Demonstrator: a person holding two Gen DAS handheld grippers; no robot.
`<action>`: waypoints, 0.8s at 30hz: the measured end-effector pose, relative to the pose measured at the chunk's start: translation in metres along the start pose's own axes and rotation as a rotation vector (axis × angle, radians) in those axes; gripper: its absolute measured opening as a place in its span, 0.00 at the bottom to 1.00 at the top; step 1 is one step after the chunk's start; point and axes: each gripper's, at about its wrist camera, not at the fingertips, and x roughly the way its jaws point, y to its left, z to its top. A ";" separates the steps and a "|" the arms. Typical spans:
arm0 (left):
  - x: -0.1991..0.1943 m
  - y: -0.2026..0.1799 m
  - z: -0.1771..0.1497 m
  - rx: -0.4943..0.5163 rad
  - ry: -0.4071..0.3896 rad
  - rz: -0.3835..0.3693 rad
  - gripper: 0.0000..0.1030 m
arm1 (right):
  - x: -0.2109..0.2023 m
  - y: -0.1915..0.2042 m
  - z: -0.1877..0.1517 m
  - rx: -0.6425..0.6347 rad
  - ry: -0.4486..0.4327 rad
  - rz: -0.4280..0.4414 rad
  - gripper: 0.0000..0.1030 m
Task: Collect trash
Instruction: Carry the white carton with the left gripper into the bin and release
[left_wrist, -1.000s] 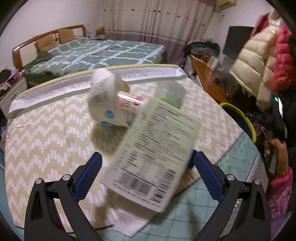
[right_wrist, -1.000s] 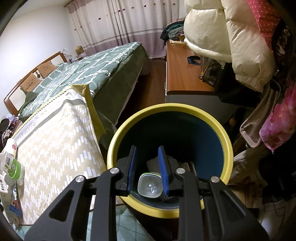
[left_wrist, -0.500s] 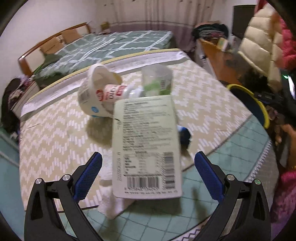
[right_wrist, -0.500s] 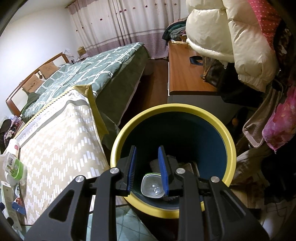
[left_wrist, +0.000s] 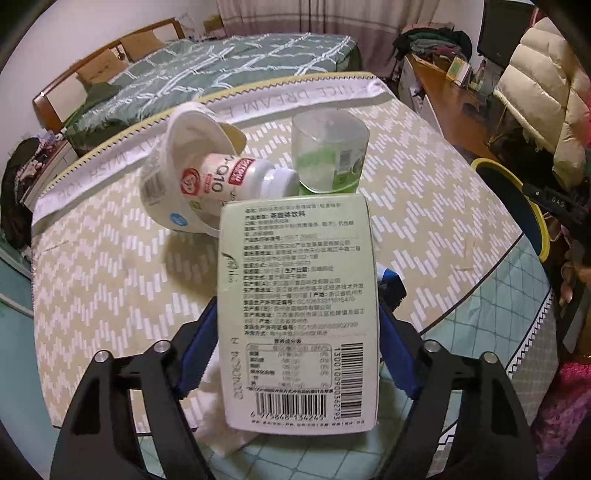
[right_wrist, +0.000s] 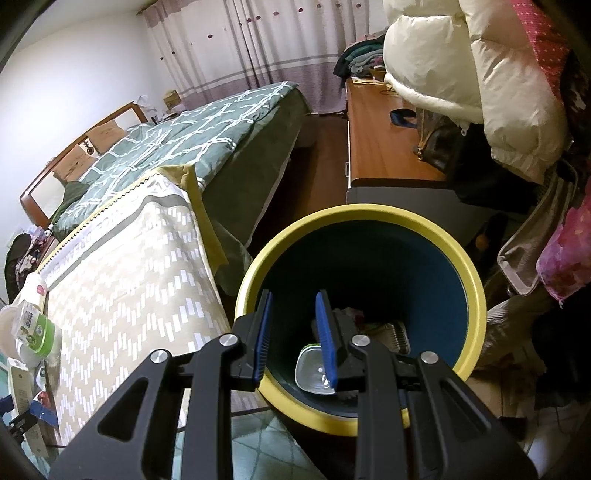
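In the left wrist view my left gripper is shut on a pale green drink carton, its blue pads pressed on both sides. Beyond it on the patterned cloth lie a tipped white paper cup with a small white bottle in its mouth, and a clear plastic cup with a green label. In the right wrist view my right gripper hangs over the yellow-rimmed blue trash bin, jaws parted and empty. A clear plastic container lies inside the bin.
A white tissue and a blue wrapper lie under and beside the carton. The bin's rim shows at the table's right edge. A bed, a wooden desk and hanging coats surround the bin.
My left gripper has closed from wide open onto the carton. The clear container has left my right gripper's jaws and now lies lower in the bin; the right gripper has drifted slightly.
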 end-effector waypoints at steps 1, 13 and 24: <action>0.001 -0.001 0.000 0.001 0.004 -0.004 0.73 | 0.000 0.000 0.000 0.000 0.001 0.002 0.22; -0.039 -0.012 -0.001 0.010 -0.095 0.010 0.71 | -0.008 -0.005 -0.003 -0.001 -0.016 0.031 0.22; -0.070 -0.099 0.034 0.169 -0.186 -0.113 0.71 | -0.051 -0.044 -0.008 -0.007 -0.069 0.025 0.22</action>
